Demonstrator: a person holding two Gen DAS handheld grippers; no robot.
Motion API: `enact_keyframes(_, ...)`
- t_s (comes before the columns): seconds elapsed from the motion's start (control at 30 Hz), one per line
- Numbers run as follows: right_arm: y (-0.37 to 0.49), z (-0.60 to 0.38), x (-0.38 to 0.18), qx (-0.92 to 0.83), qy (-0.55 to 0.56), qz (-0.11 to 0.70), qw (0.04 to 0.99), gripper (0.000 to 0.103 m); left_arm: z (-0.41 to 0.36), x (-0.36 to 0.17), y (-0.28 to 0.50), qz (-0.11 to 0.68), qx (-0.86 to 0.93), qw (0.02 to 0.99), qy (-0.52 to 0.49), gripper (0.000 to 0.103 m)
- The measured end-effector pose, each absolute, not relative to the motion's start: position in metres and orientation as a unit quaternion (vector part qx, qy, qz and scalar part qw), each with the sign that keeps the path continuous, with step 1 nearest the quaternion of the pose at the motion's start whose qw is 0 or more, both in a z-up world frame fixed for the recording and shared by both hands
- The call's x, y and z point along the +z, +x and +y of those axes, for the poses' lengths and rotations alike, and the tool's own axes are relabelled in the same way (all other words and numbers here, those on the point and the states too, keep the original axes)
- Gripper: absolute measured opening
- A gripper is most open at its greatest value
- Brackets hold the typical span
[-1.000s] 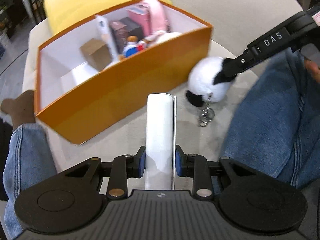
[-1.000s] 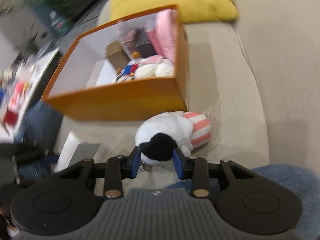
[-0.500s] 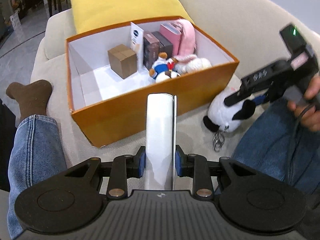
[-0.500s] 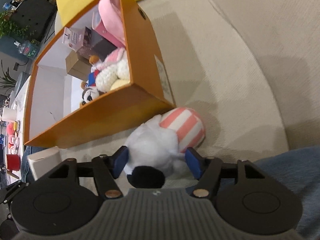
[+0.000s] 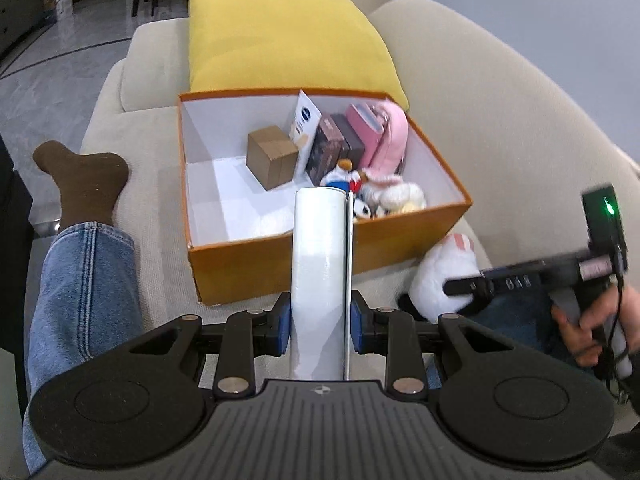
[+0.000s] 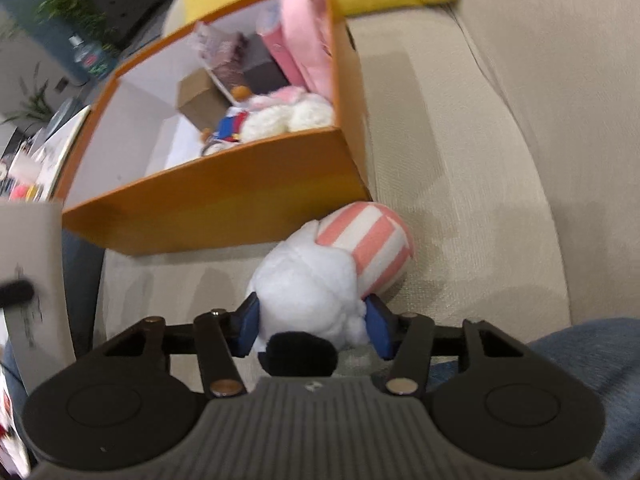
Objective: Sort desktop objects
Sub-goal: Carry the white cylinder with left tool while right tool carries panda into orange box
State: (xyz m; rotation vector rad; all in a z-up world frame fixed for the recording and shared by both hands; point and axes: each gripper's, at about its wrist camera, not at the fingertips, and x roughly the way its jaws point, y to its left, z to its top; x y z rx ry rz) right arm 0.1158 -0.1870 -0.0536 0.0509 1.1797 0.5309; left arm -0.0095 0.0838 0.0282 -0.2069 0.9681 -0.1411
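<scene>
The orange cardboard box with a white lining [image 5: 320,264] sat on the beige sofa seat and was already partly filled, so most of the sorting looked done. Inside it, toward its far right corner, stood one brown cardboard cube [image 5: 272,158], one white upright carton with a blue dot [image 5: 306,128], two dark slim boxes [image 5: 340,144] and one pink box [image 5: 366,120] beside a pink plush piece. In front of those lay a heap of small plush toys [image 5: 380,196]; at least three showed, though the heap was too tangled for a sure count.

Two things were left outside. One tall white rectangular box [image 5: 320,264] was clamped narrowly in the left tool [image 5: 320,330], held up in front of the orange box's near wall. One white plush toy with a pink-and-white striped cap [image 6: 320,280] lay on the sofa just beside the orange box's near right corner. The right tool [image 6: 312,328] straddled it and its jaws were closing, the blue pads at the fur on both sides; the grip did not yet look firm.

Both pieces probably still had to go over the rim. A yellow cushion [image 5: 288,40] lay behind the orange box.
</scene>
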Motion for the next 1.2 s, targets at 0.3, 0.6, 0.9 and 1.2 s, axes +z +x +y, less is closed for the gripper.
enact_keyframes(0.3,0.082,-0.193,0.032,0.350,0.006,0.490,0.798,0.056,0.098,0.076,0.010,0.438,-0.057,0.888,-0.130,0.033)
enact_keyframes(0.6,0.116,-0.138,0.102,0.428,-0.053,0.404,0.807,0.057,0.111,0.099,0.075,0.430,-0.025,0.891,-0.146,0.033)
enact_keyframes(0.9,0.182,-0.061,0.060,0.480,-0.113,0.425,0.759,0.057,0.130,0.024,0.171,0.505,0.035,0.850,-0.148,0.033)
enact_keyframes(1.2,0.221,-0.022,-0.003,0.499,-0.187,0.462,0.709,0.057,0.130,-0.037,0.218,0.567,0.059,0.814,-0.113,0.033)
